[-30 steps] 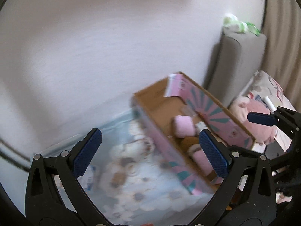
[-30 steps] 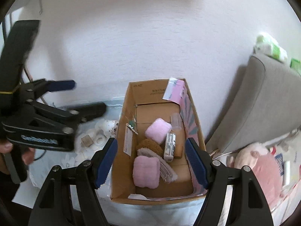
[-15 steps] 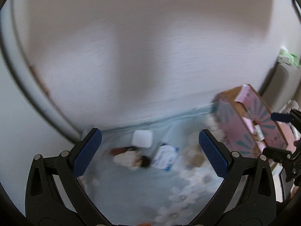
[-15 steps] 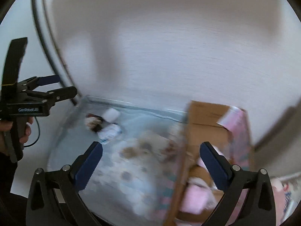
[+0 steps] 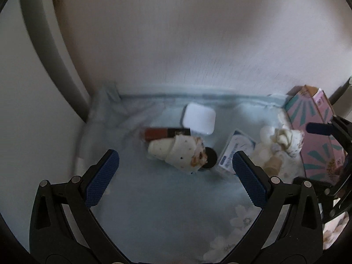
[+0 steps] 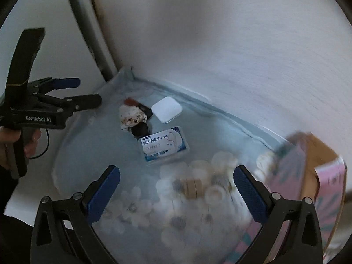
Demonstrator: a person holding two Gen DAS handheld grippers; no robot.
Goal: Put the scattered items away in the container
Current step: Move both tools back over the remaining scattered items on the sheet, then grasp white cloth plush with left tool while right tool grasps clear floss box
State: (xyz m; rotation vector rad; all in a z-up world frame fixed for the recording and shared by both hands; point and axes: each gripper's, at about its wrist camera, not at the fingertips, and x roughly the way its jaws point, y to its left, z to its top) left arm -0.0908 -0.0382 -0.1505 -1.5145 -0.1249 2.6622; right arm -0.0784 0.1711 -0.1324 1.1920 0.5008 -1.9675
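We count one white case (image 6: pixel 167 109), one blue-labelled packet (image 6: pixel 164 145), one rolled sock (image 5: pixel 178 151), one black disc (image 5: pixel 209 158), one brown tube (image 5: pixel 162 132), one cardboard box (image 5: pixel 312 118).

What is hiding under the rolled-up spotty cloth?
A black round thing peeks out beneath the spotty cloth, and a dark red tube lies behind it. How far either runs underneath is covered.

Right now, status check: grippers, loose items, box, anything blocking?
Left gripper open, empty; right gripper open, empty. Cream sock roll, white case, floss box loose on the cloth. Cardboard box at right. Nothing blocking.
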